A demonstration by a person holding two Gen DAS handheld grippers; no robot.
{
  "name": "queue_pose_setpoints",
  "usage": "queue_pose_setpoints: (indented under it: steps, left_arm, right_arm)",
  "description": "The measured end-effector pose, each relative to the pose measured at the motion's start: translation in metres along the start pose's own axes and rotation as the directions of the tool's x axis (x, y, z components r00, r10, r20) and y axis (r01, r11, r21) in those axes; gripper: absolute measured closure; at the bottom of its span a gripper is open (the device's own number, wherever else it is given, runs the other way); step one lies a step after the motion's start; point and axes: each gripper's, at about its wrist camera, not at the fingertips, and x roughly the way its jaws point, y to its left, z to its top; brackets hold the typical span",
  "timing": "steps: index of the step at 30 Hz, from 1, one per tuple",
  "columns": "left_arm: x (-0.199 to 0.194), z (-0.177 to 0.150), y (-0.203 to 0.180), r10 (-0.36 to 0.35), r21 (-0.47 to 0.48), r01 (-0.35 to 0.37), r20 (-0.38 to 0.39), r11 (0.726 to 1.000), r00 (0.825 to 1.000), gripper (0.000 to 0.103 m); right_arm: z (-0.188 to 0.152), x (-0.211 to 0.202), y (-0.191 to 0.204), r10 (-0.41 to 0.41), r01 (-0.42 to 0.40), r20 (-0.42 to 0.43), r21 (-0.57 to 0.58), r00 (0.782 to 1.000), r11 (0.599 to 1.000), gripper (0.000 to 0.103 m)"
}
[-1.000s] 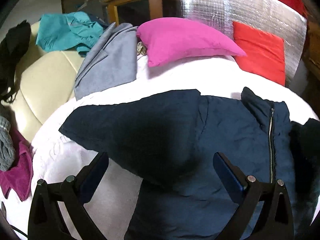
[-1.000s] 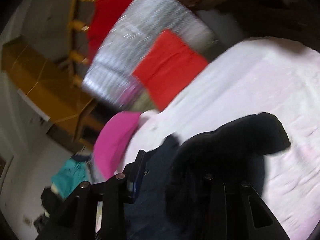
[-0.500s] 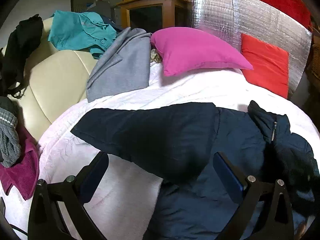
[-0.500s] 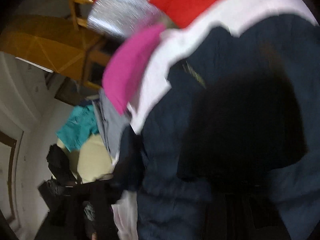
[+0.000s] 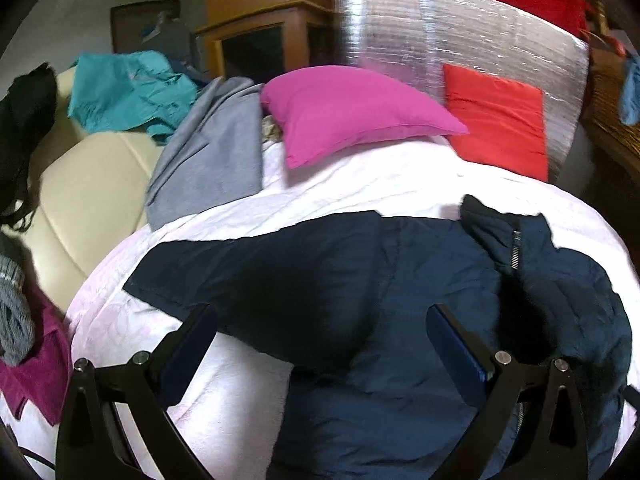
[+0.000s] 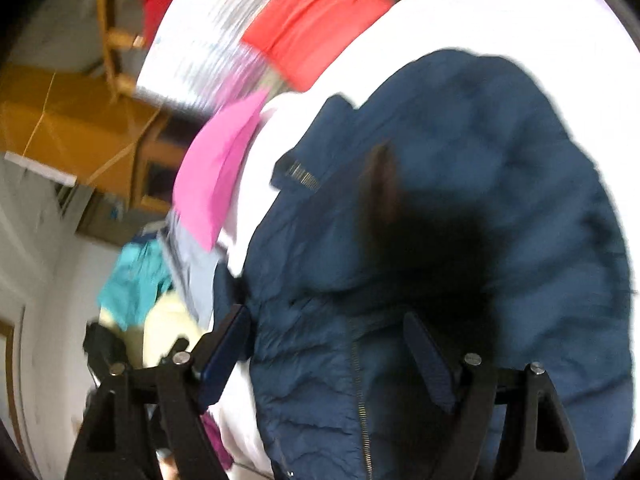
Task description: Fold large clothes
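Navy jacket spread on the white bed, front zipper up, collar toward the magenta pillow and red cushion. One sleeve lying straight out to the left across the sheet, not yet folded in; right side already doubled over the body, bunched and puffy.

Left tongs spread wide, hovering above the sleeve, pinching nothing. Right tongs likewise spread, empty, over the zipper region; view blurred, so contact with the cloth impossible to tell.

Probable step: bringing the left sleeve in over the chest. Best done by lowering onto the cuff end, pinching only the sleeve layer, lifting just clear of the sheet, and carrying it across to lie flat alongside the zipper. Worth pinning the shoulder with the right tongs to stop the padded body sliding. Smoothing of the bunched right side advisable before the next fold, or the bulk springs back open.
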Motion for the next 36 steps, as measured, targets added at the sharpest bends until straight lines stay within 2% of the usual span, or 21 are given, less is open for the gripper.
queue_pose_setpoints:
  steps: [2,7,10,12,15,17,18,19,23,25,28,31,36]
  left_arm:
    - [-0.005,-0.003,-0.006,-0.007,0.025,0.007,0.014,1.000,1.000,0.000]
    - [-0.012,-0.013,-0.025,-0.039,0.076,0.038,0.016,0.996,0.999,0.000]
    - [-0.014,-0.021,-0.047,-0.086,0.104,0.086,-0.003,0.991,0.996,0.000]
    - [-0.018,-0.026,-0.063,-0.119,0.137,0.115,0.015,0.984,0.993,0.000]
    - [-0.026,-0.032,-0.085,-0.165,0.197,0.155,0.037,0.968,0.986,0.000]
    - [-0.028,-0.034,-0.098,-0.220,0.204,0.209,0.034,0.956,0.975,0.000]
    - [-0.028,-0.034,-0.103,-0.238,0.202,0.228,0.029,0.953,0.971,0.000]
    - [-0.027,-0.034,-0.112,-0.264,0.206,0.254,0.021,0.945,0.964,0.000]
    - [-0.013,-0.037,-0.138,-0.292,0.235,0.290,-0.027,0.928,0.956,0.000]
    - [-0.003,-0.039,-0.156,-0.285,0.276,0.292,-0.067,0.915,0.956,0.000]
    - [0.003,-0.046,-0.175,-0.263,0.336,0.268,-0.061,0.903,0.963,0.000]
    - [0.010,-0.052,-0.187,-0.257,0.379,0.258,-0.056,0.888,0.965,0.000]
    - [0.026,-0.053,-0.196,-0.240,0.391,0.248,-0.070,0.886,0.968,0.000]
  right_arm:
    - [0.004,-0.022,-0.010,-0.073,0.071,0.050,0.028,0.996,0.997,0.021]
    - [0.015,-0.063,-0.037,-0.150,0.135,0.142,0.109,0.979,0.985,0.021]
    - [0.024,-0.074,-0.057,-0.164,0.147,0.148,0.117,0.975,0.982,0.023]
    - [0.027,-0.078,-0.072,-0.148,0.134,0.152,0.103,0.977,0.986,0.023]
    - [0.034,-0.064,-0.090,-0.124,0.113,0.148,0.083,0.981,0.990,0.024]
    - [0.046,-0.050,-0.105,-0.118,0.105,0.150,0.093,0.982,0.990,0.036]
    - [0.055,-0.043,-0.111,-0.109,0.093,0.160,0.106,0.981,0.990,0.038]
    - [0.059,-0.037,-0.113,-0.105,0.087,0.169,0.112,0.980,0.990,0.038]
    - [0.081,-0.021,-0.117,-0.105,0.082,0.173,0.133,0.979,0.988,0.038]
    - [0.088,-0.012,-0.122,-0.103,0.075,0.158,0.173,0.982,0.982,0.038]
    - [0.093,0.001,-0.125,-0.102,0.074,0.145,0.185,0.984,0.980,0.038]
    - [0.092,0.011,-0.122,-0.090,0.068,0.118,0.180,0.989,0.981,0.054]
    - [0.089,0.017,-0.115,-0.135,0.115,0.111,0.170,0.985,0.979,0.056]
